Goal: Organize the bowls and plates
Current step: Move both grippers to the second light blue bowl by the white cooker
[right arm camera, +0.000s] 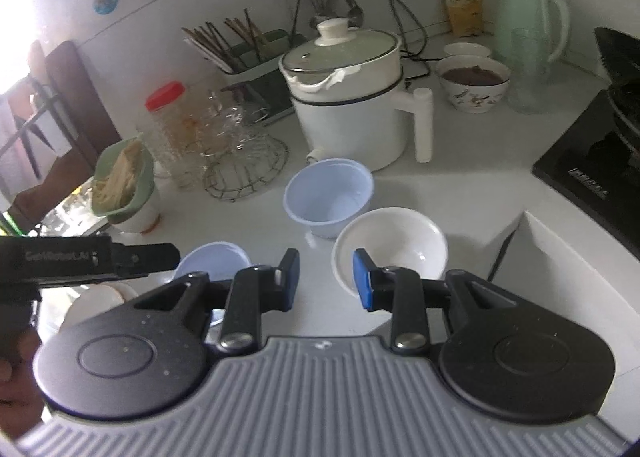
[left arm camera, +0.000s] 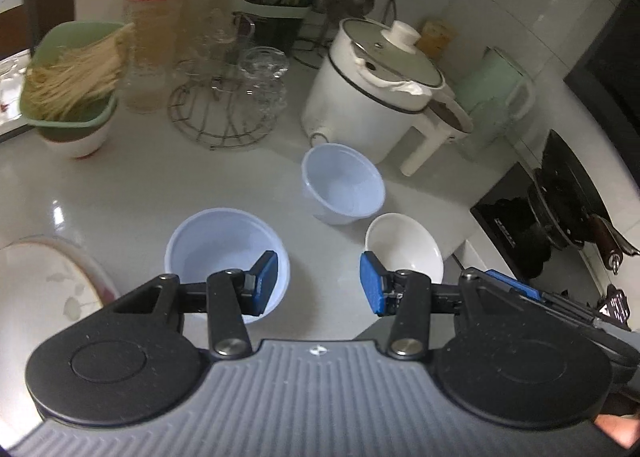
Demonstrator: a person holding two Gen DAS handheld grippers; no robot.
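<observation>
- The electric pot (right arm camera: 352,97) stands toward the back of the counter (right arm camera: 460,193).
- Just in front of it sits a plastic bowl (right arm camera: 328,193), tilted.
- A ceramic bowl (right arm camera: 394,245) is right beside that one, nearer the counter's front edge by the sink (right arm camera: 560,277).
- A second plastic bowl (left arm camera: 226,253) lies well to the left.
- The glass rack (right arm camera: 244,161) stands left of the pot, the noodle basket (right arm camera: 124,181) further left.

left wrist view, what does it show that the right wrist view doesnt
Only the left wrist view: the flowered plate's face and the right gripper's side.

Only the right wrist view: the patterned bowl of dark food, the small white dish behind it and the left gripper's body.

Both: two bluish bowls, the white bowl, the white pot, the noodle basket, the red-lidded jar.
</observation>
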